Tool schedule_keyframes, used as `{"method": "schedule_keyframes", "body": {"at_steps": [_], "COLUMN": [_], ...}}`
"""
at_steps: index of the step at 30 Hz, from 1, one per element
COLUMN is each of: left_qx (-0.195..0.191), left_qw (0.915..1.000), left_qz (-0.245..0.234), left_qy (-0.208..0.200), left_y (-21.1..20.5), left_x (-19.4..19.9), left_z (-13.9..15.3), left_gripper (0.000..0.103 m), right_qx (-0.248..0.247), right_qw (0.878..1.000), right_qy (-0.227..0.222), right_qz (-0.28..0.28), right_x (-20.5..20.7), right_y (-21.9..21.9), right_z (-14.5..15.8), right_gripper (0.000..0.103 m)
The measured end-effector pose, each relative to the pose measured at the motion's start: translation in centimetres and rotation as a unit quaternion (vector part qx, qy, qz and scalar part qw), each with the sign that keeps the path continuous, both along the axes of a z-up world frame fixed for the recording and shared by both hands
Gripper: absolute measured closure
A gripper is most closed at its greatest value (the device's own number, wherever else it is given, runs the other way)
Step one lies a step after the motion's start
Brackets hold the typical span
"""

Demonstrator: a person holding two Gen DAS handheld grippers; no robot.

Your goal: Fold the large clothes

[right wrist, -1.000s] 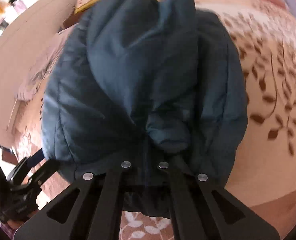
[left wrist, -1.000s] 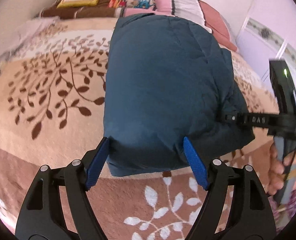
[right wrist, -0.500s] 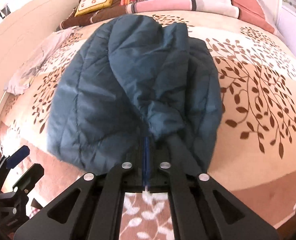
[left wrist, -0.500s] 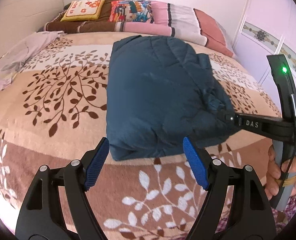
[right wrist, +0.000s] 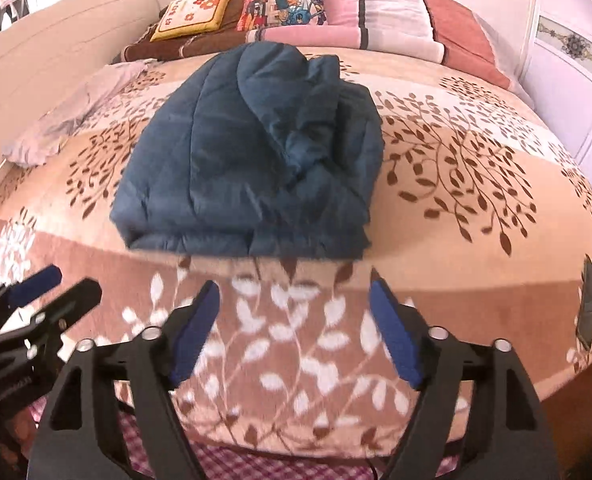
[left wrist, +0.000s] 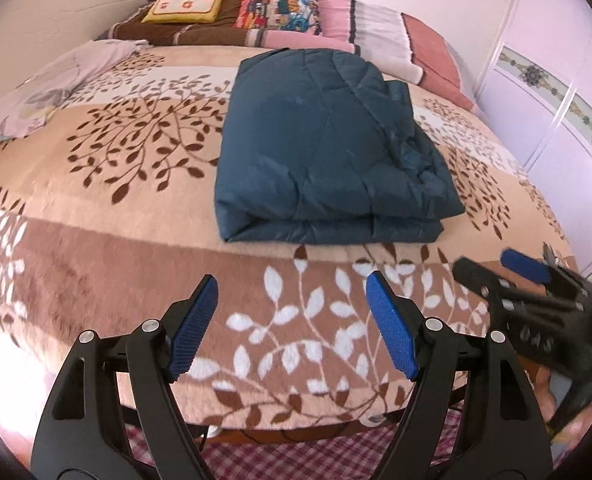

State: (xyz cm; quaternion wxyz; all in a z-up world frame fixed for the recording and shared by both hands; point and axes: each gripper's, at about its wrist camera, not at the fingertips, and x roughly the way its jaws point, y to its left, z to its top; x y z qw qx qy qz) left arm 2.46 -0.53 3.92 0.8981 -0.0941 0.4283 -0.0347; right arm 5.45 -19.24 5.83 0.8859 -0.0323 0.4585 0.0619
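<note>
The blue padded jacket (left wrist: 327,148) is lying folded in a thick stack mid-bed on the leaf-print blanket (left wrist: 96,184). The left gripper (left wrist: 292,328) and the right gripper (right wrist: 294,332) are hovering near the bed's edge, jaws apart and empty, likely because the fold looks finished.

Saw folded blue jacket (left wrist: 327,148) lying on the bed (left wrist: 96,184), left tongs (left wrist: 292,324) spread apart short of it.
</note>
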Motion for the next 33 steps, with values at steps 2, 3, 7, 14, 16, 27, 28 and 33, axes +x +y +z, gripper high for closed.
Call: {"method": "schedule_keyframes", "body": {"at_steps": [2,3,7,14,16,27,28,33], "left_qx": [0.004,0.009,0.02,0.038,0.046,0.072,0.072,0.071], "left_qw": [1.0,0.9999,0.9995,0.9985,0.998,0.9958,0.9957,0.9956], "left_qz": [0.007,0.012,0.021,0.022,0.026,0.026,0.026,0.021], "left_qy": [0.004,0.007,0.015,0.032,0.034,0.051,0.053,0.058], "left_y": [0.0,0.0,-0.1,-1.1,-1.4,-2.3,-2.4,-2.6], "left_x": [-0.4,-0.6,-1.3,-2.0,-2.2,-2.5,-2.5,-2.7], "left_z": [-0.2,-0.3,-0.7,-1.3,-1.3,-1.8,-1.9,-2.1], "left_gripper": [0.026,0.023,0.02,0.02,0.02,0.02,0.02,0.02], "right_qx": [0.007,0.013,0.032,-0.002,-0.012,-0.037,-0.037,-0.028], "right_qw": [1.0,1.0,0.999,1.0,1.0,0.998,0.998,0.999], "right_qy": [-0.001,-0.001,-0.005,-0.014,-0.019,-0.04,-0.04,-0.027], "right_qz": [-0.005,-0.008,-0.007,-0.017,-0.012,-0.009,-0.01,-0.015], "right_x": [-1.0,-1.5,-3.3,-4.4,-4.6,-5.2,-5.2,-4.9], "right_y": [-0.2,-0.4,-0.9,-0.5,-0.3,-0.2,-0.2,-0.5], "right_z": [-0.4,-0.5,-1.1,-1.7,-1.7,-1.4,-1.4,-1.7], "right_gripper": [0.025,0.025,0.024,0.024,0.024,0.024,0.024,0.024]}}
